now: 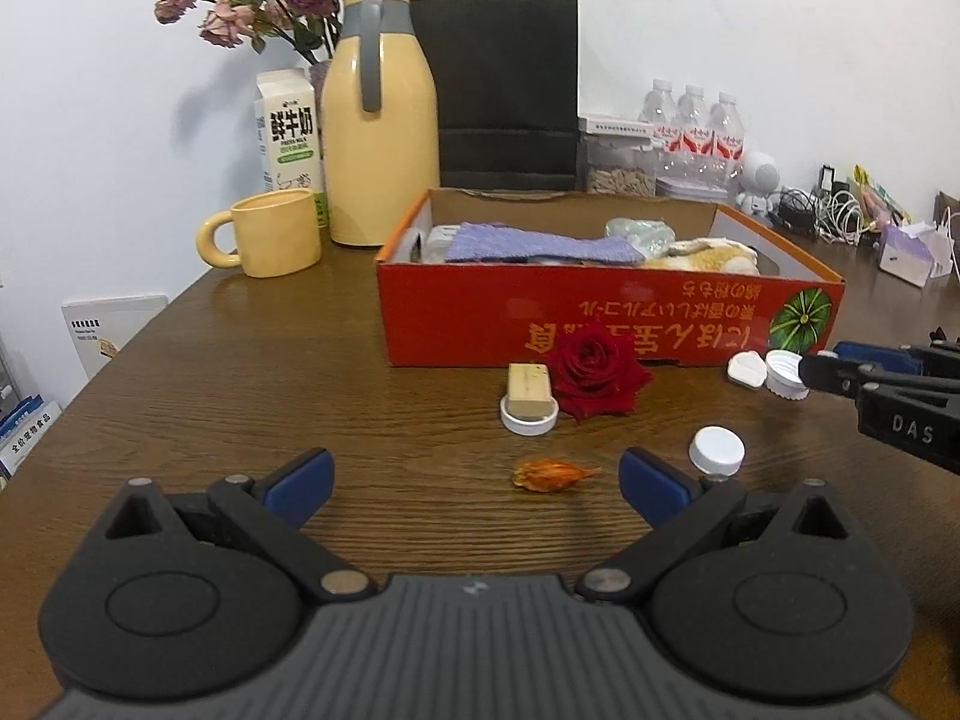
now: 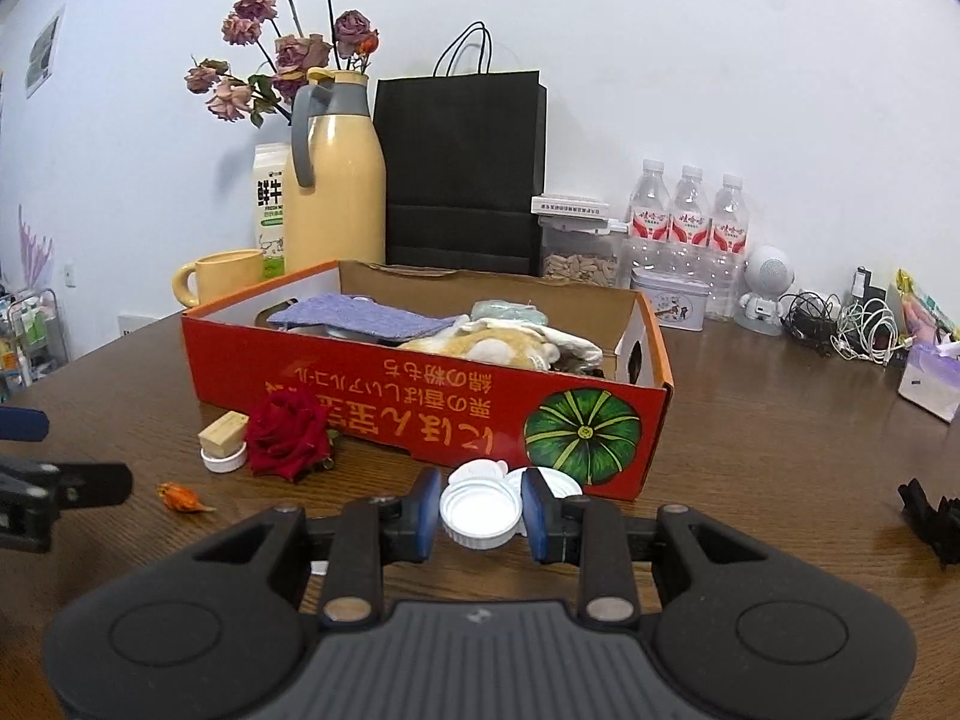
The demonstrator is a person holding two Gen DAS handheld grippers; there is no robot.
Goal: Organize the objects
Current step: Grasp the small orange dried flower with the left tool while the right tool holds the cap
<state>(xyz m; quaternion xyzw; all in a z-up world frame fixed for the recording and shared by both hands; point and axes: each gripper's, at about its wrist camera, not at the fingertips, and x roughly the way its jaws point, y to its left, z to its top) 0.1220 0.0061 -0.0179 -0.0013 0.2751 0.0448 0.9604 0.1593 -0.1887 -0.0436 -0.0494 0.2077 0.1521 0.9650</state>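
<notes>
From the left wrist camera, the left gripper [image 1: 477, 480] hangs low over the dark brown wooden surface [image 1: 240, 396] with its blue-padded fingers [image 1: 300, 483] spread wide and nothing between them. Just ahead of the gap lies a small dried orange flower bud [image 1: 552, 474], and close by the right-hand pad stands a white screw cap [image 1: 717, 450]. Further on, a deep red rose head [image 1: 594, 378] touches the front wall of the red cardboard box with a green pumpkin print [image 1: 600, 324], and beside the rose a tan wooden block [image 1: 528, 390] rests in a shallow white lid [image 1: 528, 420]. At the right edge the right gripper [image 1: 801, 373] reaches in, its tips at a ribbed white bottle cap [image 1: 783, 375] that sits next to a flat white flip lid [image 1: 747, 371]. From the right wrist camera, the right gripper [image 2: 480, 513] has its fingers [image 2: 426, 516] drawn in on either side of the ribbed white bottle cap [image 2: 480, 513], open side up, and it appears lifted slightly off the surface, though this angle leaves that unsure. The cap sits just in front of the box [image 2: 420, 408], near the pumpkin print, with the flip lid [image 2: 480, 471] behind it. Inside the box lie a folded lilac cloth [image 2: 360, 312] and a cream plush toy [image 2: 498, 345].
</notes>
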